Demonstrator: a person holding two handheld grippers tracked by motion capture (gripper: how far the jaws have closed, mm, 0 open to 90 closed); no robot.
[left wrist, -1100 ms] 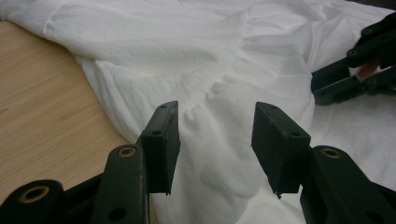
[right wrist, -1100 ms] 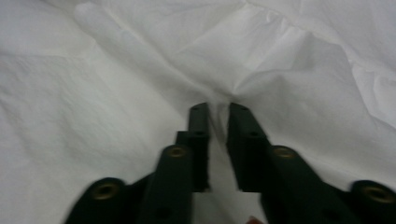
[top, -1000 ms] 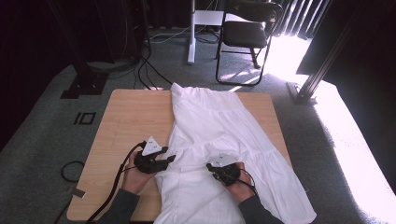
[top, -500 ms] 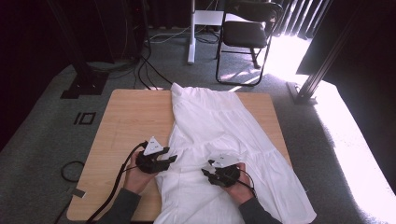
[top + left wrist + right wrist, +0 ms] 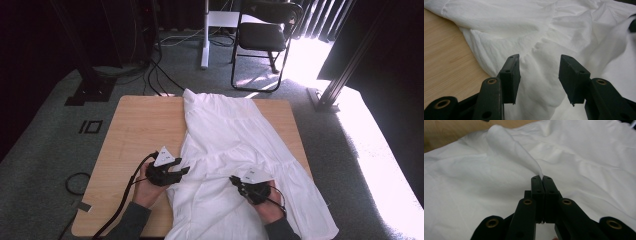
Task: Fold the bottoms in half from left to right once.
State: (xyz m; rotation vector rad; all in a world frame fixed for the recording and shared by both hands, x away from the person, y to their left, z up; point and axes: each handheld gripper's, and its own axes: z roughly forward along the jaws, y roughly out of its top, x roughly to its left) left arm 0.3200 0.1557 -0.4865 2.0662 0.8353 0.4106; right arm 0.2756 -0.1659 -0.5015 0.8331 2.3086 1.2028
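White tiered cotton garment (image 5: 235, 165), thin and soft, lies spread lengthwise over the right half of the light wooden worktop (image 5: 140, 125), narrow end at the far edge, wide hem hanging off the near right corner.

Right gripper (image 5: 240, 183) sits on the cloth near the person's edge. Its fingers (image 5: 537, 185) have just been closing and now meet flat with a thin pinch of the fabric between them; in the right gripper view a tented ridge of cloth rises from the tips toward the far left.

Left gripper (image 5: 181, 171) rests at the garment's left edge, fingers (image 5: 512, 72) about half open with nothing clamped; in the left gripper view a gathered seam lies between and just beyond them, cloth underneath, bare wood to the left.

Handling, judged:
- light, limp, no stiffness; anything lifted will drape and drag the rest along
- a single-layer pinch probably slips easily and may take one layer only
- the gathered tier seam or the hem is thicker, so likely the better hold
- two holds well apart along one edge should keep it flat
- overhanging hem could pull the piece off the worktop if the near part is freed
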